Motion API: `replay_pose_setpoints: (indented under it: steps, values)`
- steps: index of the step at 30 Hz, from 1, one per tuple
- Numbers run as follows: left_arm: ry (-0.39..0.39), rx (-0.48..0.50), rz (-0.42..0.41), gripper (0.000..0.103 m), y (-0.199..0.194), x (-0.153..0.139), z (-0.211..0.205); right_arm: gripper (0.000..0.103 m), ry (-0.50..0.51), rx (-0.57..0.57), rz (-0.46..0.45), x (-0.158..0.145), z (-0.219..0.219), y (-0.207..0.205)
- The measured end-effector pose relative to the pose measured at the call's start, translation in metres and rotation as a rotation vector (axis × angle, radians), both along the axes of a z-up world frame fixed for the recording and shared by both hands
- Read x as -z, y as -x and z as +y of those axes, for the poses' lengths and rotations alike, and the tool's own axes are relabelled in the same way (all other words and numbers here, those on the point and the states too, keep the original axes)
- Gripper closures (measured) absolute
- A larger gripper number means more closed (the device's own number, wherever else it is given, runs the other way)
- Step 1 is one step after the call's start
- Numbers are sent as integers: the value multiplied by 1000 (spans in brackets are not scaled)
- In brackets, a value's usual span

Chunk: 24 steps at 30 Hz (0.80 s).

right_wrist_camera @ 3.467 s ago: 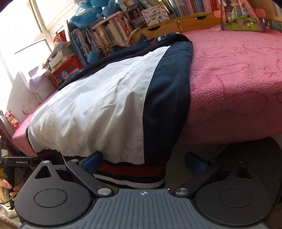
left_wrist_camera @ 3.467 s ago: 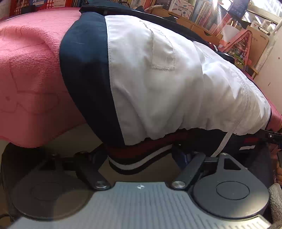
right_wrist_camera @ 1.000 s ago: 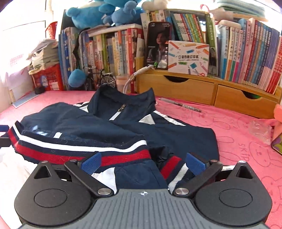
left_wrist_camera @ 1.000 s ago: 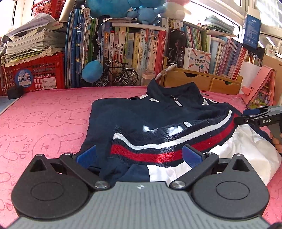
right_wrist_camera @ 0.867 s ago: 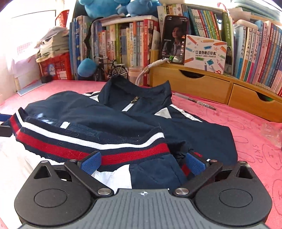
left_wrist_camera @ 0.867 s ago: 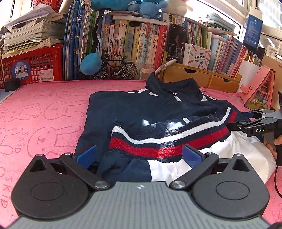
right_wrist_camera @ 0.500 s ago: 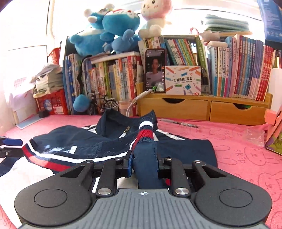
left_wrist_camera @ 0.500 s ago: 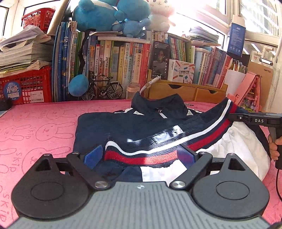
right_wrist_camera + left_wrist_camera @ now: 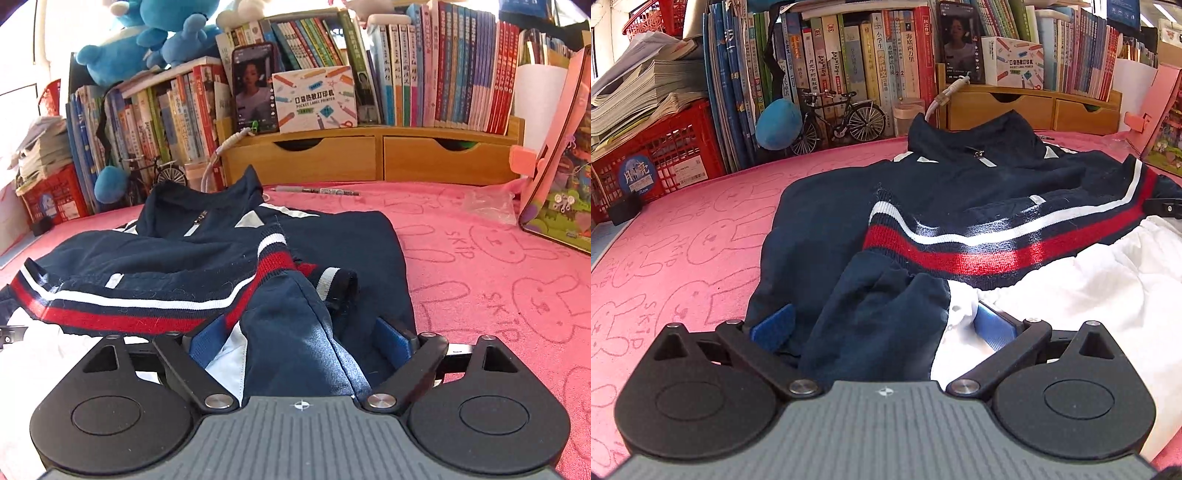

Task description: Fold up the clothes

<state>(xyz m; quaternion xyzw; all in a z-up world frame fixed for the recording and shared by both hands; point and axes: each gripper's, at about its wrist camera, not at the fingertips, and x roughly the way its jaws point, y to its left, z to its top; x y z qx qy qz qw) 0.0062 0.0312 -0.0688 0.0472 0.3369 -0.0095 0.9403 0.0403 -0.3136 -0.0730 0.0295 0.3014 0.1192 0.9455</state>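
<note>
**Jacket lies half-folded between two spread claws**

Here, going left to right along the far edge of the pink surface (image 9: 683,236): a red crate (image 9: 661,162) holds a stack of papers (image 9: 639,96), upright books (image 9: 827,70) stand next to it with a model bicycle (image 9: 838,118) in front, and a wooden drawer unit (image 9: 369,155) carries a phone (image 9: 255,98), a printer box (image 9: 316,98) and more books on top. What its drawers hold cannot be seen.

The navy jacket (image 9: 827,221) lies in the middle of the surface, collar toward the far edge, its striped hem (image 9: 979,251) folded back over the body and the white lining (image 9: 1089,280) showing at the near edge.

The left claw (image 9: 882,325) points downward at the near edge, its fingers spread, loose navy and white cloth between the pads without being pinched. The right claw (image 9: 299,338) tilts down likewise, its jaws opening, a ridge of navy cloth standing free between them.
</note>
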Motion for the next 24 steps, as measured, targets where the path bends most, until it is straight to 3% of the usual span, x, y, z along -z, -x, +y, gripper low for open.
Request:
replay_pose_setpoints:
  steps: [4,8,10,15,18,23,24]
  values:
    - [-76,-54,-28,0,18,-2,9,8,-1,1,1,0,0,1]
    - [-41,-122,-17,0,31,-10,31,1,-1,-9,12,0,1,-1]
    - [12,-135,-27,0,35,-19,40,0,16,-14,14,1,4,-1]
    - [93,-8,-118,0,35,-45,37,0,29,-64,-17,-7,6,2]
    - [137,73,-78,0,14,-42,29,0,22,-128,-37,-18,6,0]
    - [121,65,17,0,-23,-13,18,1,112,-227,-36,-30,19,-11]
    - [135,68,11,2,-23,-10,18,9,135,-251,-19,-28,23,-12]
